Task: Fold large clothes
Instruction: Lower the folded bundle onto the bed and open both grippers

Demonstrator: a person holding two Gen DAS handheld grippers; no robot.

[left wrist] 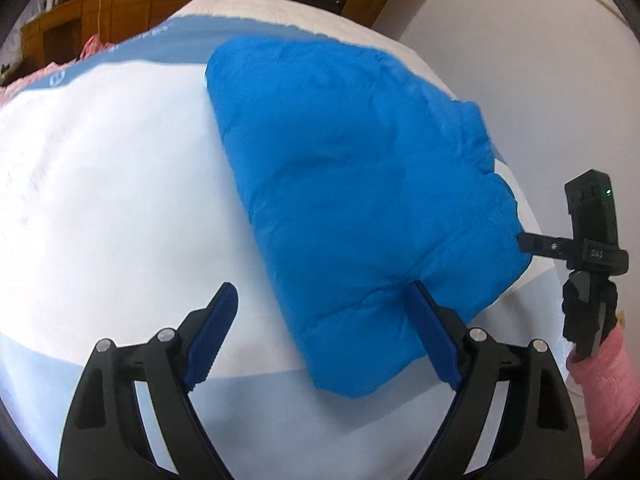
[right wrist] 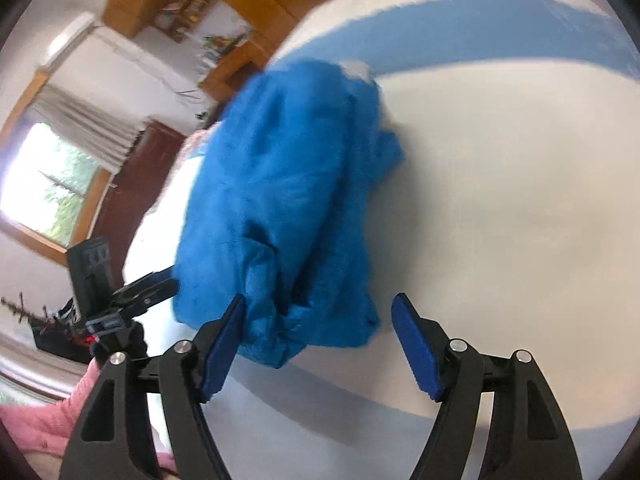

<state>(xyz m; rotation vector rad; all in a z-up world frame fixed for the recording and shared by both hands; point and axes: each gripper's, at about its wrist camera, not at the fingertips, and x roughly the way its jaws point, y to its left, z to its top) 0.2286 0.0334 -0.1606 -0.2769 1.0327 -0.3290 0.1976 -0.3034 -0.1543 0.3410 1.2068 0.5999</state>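
A bright blue padded garment [left wrist: 360, 184] lies folded in a thick bundle on a bed with a white and light-blue cover [left wrist: 112, 184]. My left gripper [left wrist: 324, 316] is open, its right finger [left wrist: 432, 332] touching the bundle's near edge, its left finger over bare cover. The right gripper shows at the far right of the left wrist view [left wrist: 524, 242], its tip against the bundle's right edge. In the right wrist view the garment [right wrist: 280, 200] lies ahead, and my right gripper [right wrist: 320, 328] is open around its near end. The left gripper [right wrist: 160, 284] shows at the left there.
Wooden cabinets and shelves [left wrist: 72, 20] stand beyond the bed. A pink cloth [left wrist: 92, 46] lies at the bed's far left. A window with a curtain [right wrist: 52, 184] is at the left in the right wrist view. A pink sleeve [left wrist: 604, 384] covers the arm holding the right gripper.
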